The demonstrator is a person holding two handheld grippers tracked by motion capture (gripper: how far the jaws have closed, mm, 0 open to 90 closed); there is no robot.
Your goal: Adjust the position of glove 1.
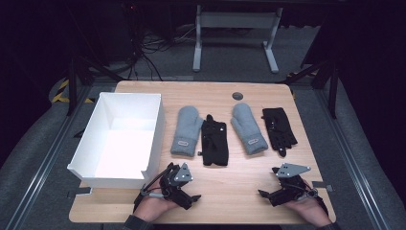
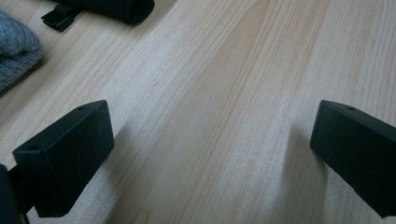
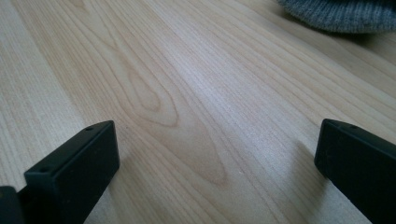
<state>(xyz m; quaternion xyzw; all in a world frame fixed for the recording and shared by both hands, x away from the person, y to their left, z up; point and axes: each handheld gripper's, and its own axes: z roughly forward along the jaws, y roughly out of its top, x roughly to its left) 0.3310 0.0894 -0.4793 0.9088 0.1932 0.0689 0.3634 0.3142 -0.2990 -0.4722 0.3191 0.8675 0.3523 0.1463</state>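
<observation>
In the high view, four gloves are laid in a row across the middle of the table [image 1: 225, 196]: a left grey mitten [image 1: 186, 130], a left black glove [image 1: 214, 141], a right grey mitten [image 1: 248, 128] and a right black glove [image 1: 278, 130]. They are alternated grey and black, flat and apart, presumably so that each can be picked singly. A white box [image 1: 84, 148] is set open-topped at the left, probably as the place where they are to be put. The left gripper [image 1: 167, 168] is rested on the near edge, just beside the box's corner, and the right gripper [image 1: 273, 180] near the right front; both are kept short of the gloves, with nothing held. A small label is sewn to each mitten's cuff (its writing is too small to be read).

In the left gripper view, the fingers [image 2: 65, 156] are spread wide over bare wood, with nothing between them. The grey mitten's edge [image 2: 16, 51] and a black glove's cuff [image 2: 116, 8] are seen farther off.

In the right gripper view, the fingers [image 3: 74, 170] are likewise held wide apart and empty, and the knitted edge of a grey mitten [image 3: 341, 13] is seen ahead. No writing can be made out.
</observation>
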